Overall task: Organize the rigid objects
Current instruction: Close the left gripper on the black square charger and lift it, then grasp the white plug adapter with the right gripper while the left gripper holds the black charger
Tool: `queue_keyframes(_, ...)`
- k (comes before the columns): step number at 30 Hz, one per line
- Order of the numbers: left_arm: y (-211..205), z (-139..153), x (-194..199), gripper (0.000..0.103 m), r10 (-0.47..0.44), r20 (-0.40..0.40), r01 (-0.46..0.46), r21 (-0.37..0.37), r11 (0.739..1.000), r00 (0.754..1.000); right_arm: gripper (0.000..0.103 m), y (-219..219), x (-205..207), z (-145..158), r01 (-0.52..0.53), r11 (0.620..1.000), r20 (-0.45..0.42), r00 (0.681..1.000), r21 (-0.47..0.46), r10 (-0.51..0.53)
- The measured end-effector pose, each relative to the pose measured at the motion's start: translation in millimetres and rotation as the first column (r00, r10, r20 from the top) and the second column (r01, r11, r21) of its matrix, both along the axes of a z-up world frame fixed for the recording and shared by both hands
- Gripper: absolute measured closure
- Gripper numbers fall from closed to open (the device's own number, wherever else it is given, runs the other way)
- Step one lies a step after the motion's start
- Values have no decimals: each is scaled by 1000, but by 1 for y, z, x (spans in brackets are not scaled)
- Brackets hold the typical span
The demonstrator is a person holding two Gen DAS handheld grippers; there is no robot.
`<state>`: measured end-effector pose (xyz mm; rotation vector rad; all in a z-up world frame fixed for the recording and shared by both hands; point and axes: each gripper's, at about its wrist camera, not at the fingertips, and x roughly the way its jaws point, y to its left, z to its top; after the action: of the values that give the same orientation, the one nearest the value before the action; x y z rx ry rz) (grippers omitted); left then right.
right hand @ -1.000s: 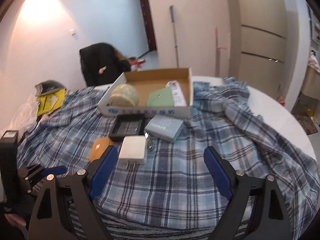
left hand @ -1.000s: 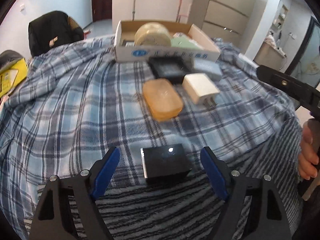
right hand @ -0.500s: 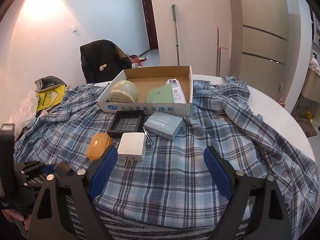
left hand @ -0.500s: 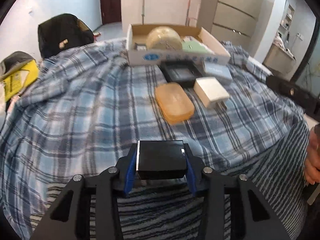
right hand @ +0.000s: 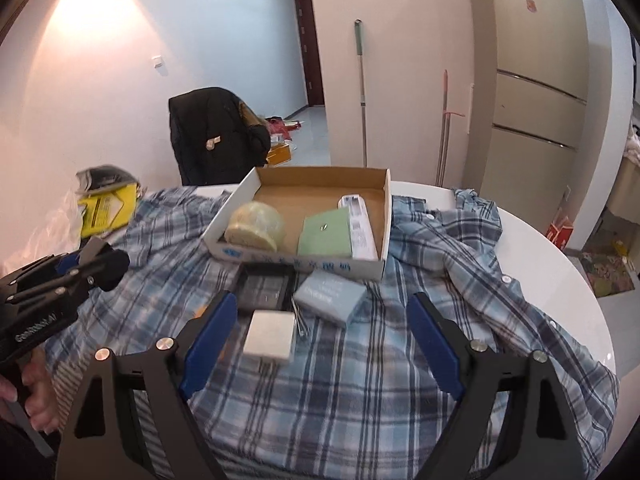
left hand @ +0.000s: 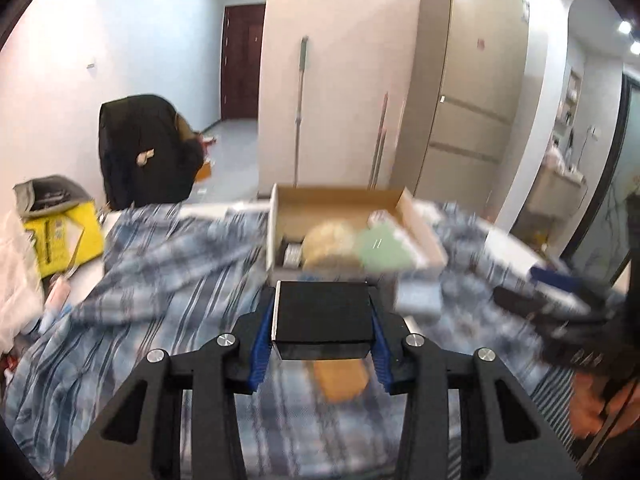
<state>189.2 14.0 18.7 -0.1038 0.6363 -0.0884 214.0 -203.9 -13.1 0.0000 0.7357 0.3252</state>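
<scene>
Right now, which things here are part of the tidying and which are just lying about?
Job: black box in left gripper; cardboard box; white charger; grey box; black tray.
Lying about: plaid shirt; black jacket; mop.

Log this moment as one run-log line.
left gripper: shut on black box, lifted | right gripper: open, empty | cardboard box: ahead | white adapter: on cloth

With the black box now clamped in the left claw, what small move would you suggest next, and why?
Probably carry it forward over the cardboard box and lower it into the bare floor at the back. The left claw is shut on the black box, lifted off the plaid cloth, and the tray lies straight ahead.
</scene>
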Motion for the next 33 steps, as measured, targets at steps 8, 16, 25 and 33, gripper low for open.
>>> queue_keyframes(8, 10, -48, 21, 59, -10, 5, 10, -36, 999, 1000, 28, 16, 38, -29, -12, 1000, -133, 991, 4, 13)
queue_keyframes(16, 34, -76, 36, 59, 20, -126, -39, -148, 988, 992, 44, 53, 51, -81, -65, 998, -324, 944, -6, 60)
queue_keyframes(25, 23, -75, 31, 59, 28, -114, -39, -93, 995, 993, 45, 79, 49, -99, -99, 993, -371, 926, -70, 67)
queue_keyframes(33, 25, -66, 25, 59, 51, -66, -55, -66, 996, 997, 58, 68, 46, -98, -70, 995, -366, 930, -64, 41)
